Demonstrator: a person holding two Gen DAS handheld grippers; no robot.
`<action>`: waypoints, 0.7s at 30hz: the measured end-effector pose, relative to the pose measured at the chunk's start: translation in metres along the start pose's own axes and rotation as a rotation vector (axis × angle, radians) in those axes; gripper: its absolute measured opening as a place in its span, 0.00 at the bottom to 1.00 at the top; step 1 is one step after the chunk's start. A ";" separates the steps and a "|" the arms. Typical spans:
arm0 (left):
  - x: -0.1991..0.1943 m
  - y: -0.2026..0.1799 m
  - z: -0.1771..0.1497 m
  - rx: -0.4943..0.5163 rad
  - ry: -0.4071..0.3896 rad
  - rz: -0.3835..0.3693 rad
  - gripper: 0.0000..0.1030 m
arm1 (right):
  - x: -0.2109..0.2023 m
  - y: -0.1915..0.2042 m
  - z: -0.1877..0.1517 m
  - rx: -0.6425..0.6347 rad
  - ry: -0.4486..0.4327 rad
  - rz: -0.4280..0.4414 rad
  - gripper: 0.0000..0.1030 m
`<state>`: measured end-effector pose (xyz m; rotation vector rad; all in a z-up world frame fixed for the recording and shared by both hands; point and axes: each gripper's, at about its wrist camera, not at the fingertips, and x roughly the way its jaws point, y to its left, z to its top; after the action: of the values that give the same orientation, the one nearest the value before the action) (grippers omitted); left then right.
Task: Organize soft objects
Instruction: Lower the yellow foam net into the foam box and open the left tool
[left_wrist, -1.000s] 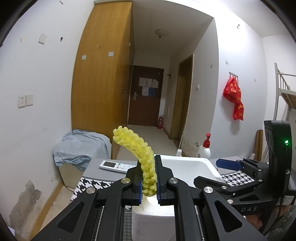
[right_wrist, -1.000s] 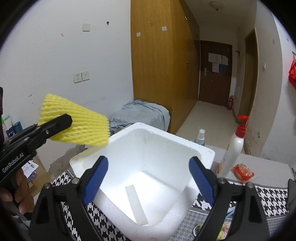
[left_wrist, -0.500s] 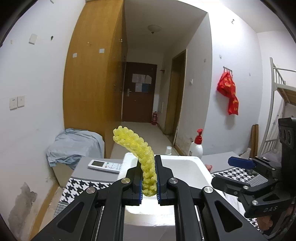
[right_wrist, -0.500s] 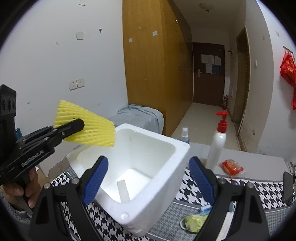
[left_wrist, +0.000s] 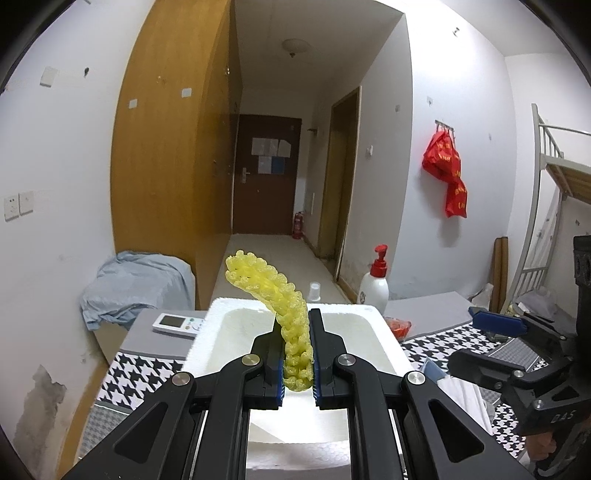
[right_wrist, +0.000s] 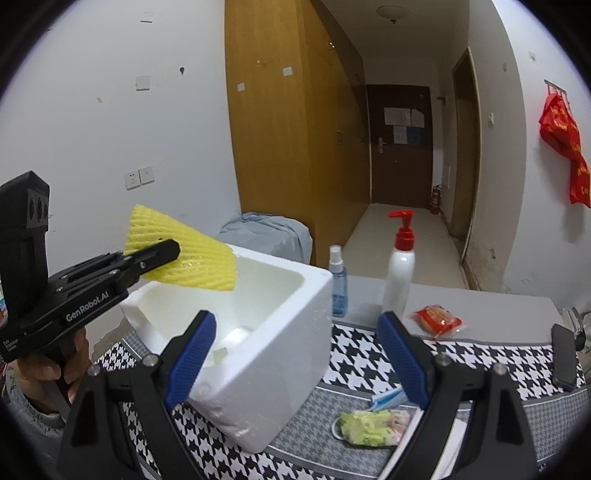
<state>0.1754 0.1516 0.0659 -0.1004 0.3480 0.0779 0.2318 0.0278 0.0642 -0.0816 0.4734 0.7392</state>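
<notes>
Clamped between the blue pads of the left gripper (left_wrist: 298, 363) is a yellow foam fruit net (left_wrist: 280, 314), and that is the tool the coming move turns on. Taking the white styrofoam box (right_wrist: 266, 332) as the landmark: the net hangs above the box's open top, over the rim nearest the left gripper, with the box's hollow directly beyond and below it. Seen from the right wrist, the net (right_wrist: 184, 254) fans out flat from the gripper's tip, its long axis running from the jaws out across the box's near-left corner; seen from the left wrist it stands edge-on and curls up and to the left. It does not touch the box. My judgement is that the step in hand is dropping the net into the box, which needs only a small carry forward over the hollow before the jaws part.

Held beside the box, on its other side, the right gripper (right_wrist: 295, 354) has its jaws wide apart and empty, one finger in front of the box's wall. A crumpled yellow-green wrapper (right_wrist: 373, 428) lies on the houndstooth tablecloth (right_wrist: 480, 354) just below the box's near corner, close under the right gripper.
</notes>
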 end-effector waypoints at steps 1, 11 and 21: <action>0.001 -0.001 -0.001 0.001 0.005 0.001 0.11 | 0.000 -0.001 0.000 0.003 0.001 -0.002 0.89; 0.005 -0.004 -0.004 -0.003 -0.006 0.074 0.99 | -0.006 -0.014 -0.007 0.034 0.000 -0.016 0.89; -0.001 -0.005 -0.004 -0.017 -0.008 0.081 0.99 | -0.009 -0.017 -0.008 0.047 -0.005 -0.017 0.89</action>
<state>0.1736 0.1457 0.0629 -0.1033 0.3434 0.1614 0.2346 0.0073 0.0599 -0.0396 0.4843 0.7113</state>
